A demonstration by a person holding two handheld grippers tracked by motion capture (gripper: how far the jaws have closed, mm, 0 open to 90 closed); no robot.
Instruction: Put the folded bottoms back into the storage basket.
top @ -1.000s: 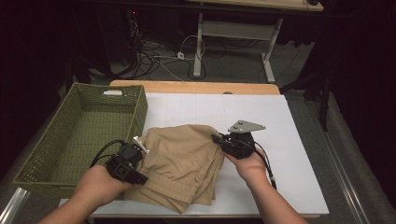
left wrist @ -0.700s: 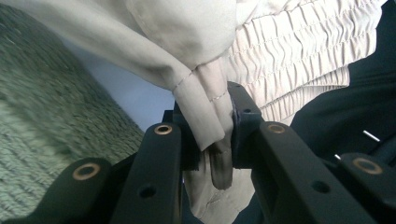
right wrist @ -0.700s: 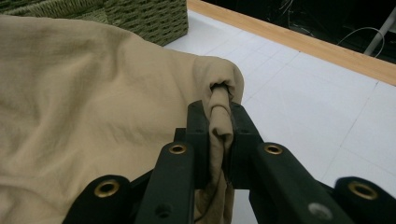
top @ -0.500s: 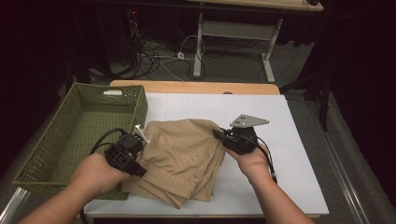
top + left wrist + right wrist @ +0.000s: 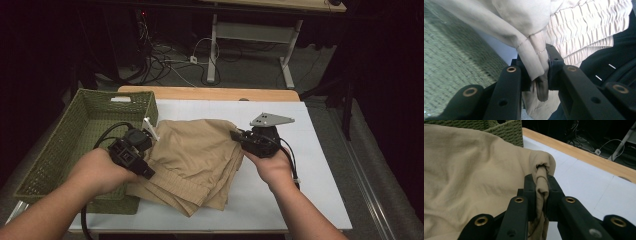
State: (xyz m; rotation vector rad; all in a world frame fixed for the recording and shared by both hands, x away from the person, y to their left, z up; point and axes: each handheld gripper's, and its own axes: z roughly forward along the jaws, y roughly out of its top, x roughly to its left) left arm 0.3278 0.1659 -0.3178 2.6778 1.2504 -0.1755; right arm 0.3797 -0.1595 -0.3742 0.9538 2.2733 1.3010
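Folded tan garment [image 5: 195, 160] near the tabletop's [image 5: 320, 190] front edge, left tongs [image 5: 537, 75] and right tongs [image 5: 541, 192] each clenched on a fabric fold. Step: lifting. Next, judged: carry level toward the green basket [image 5: 75, 135] at the left edge.

matt tan cloth garment [image 5: 192, 160], woven green basket [image 5: 65, 145], matt blk plastic jaws.

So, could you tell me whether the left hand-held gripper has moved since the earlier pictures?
Yes. The left hand-held gripper, shut on the tan cloth, has risen and now overlaps the green basket wall in the high view.
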